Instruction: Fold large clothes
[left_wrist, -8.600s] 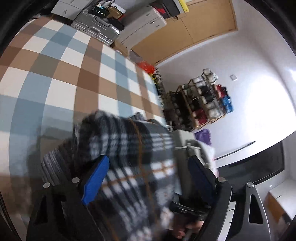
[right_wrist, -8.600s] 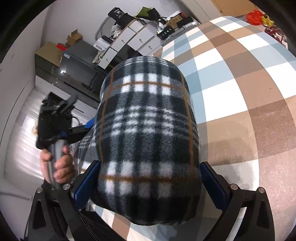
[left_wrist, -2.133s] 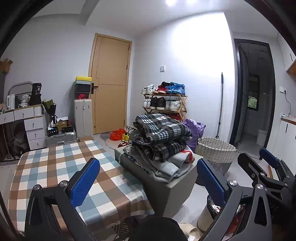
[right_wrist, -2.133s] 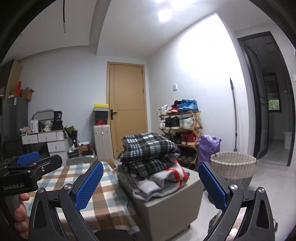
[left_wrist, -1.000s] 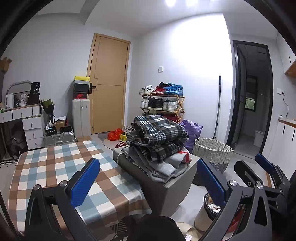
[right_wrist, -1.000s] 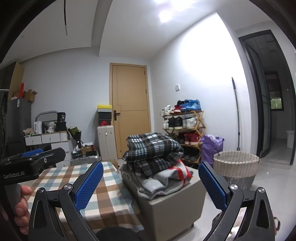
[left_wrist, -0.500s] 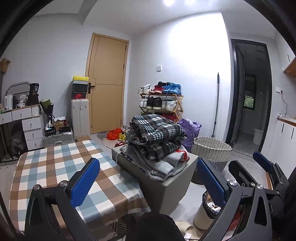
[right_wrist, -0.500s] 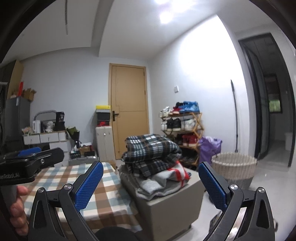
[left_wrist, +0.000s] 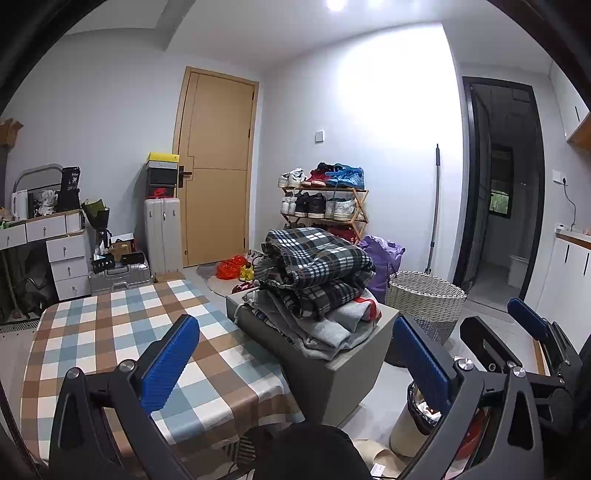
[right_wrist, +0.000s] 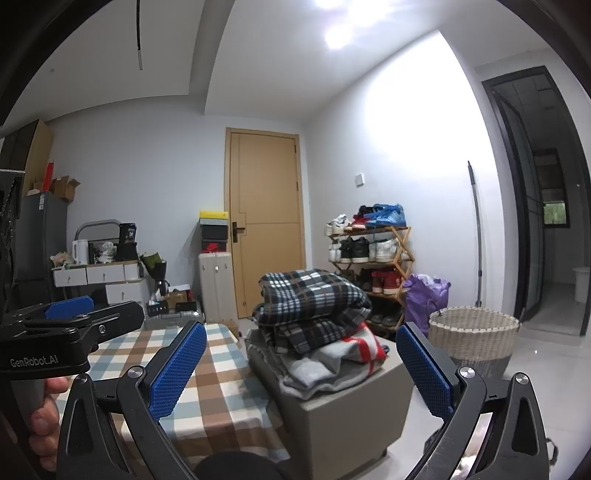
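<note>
A folded black-and-white plaid fleece (left_wrist: 314, 258) (right_wrist: 314, 291) lies on top of a pile of folded grey and red clothes (left_wrist: 332, 321) (right_wrist: 328, 363), which rests on a grey box stool (left_wrist: 332, 373) (right_wrist: 354, 421). My left gripper (left_wrist: 295, 363) stands open and empty, held back from the pile. My right gripper (right_wrist: 301, 367) is also open and empty, well short of the pile. In the right wrist view the left gripper's body and the hand holding it show at the far left. The checked tablecloth (left_wrist: 110, 332) (right_wrist: 221, 387) lies bare.
A woven laundry basket (left_wrist: 424, 302) (right_wrist: 474, 334) stands right of the stool. A shoe rack (left_wrist: 325, 206) and a purple bag (left_wrist: 380, 254) are behind it. A suitcase (left_wrist: 162, 232), drawers (left_wrist: 55, 251) and a closed door (left_wrist: 214, 166) line the far wall.
Both grippers have let go of the plaid fleece, which now lies on the pile, and have drawn back and up to look across the room. Little shift in the last second.
</note>
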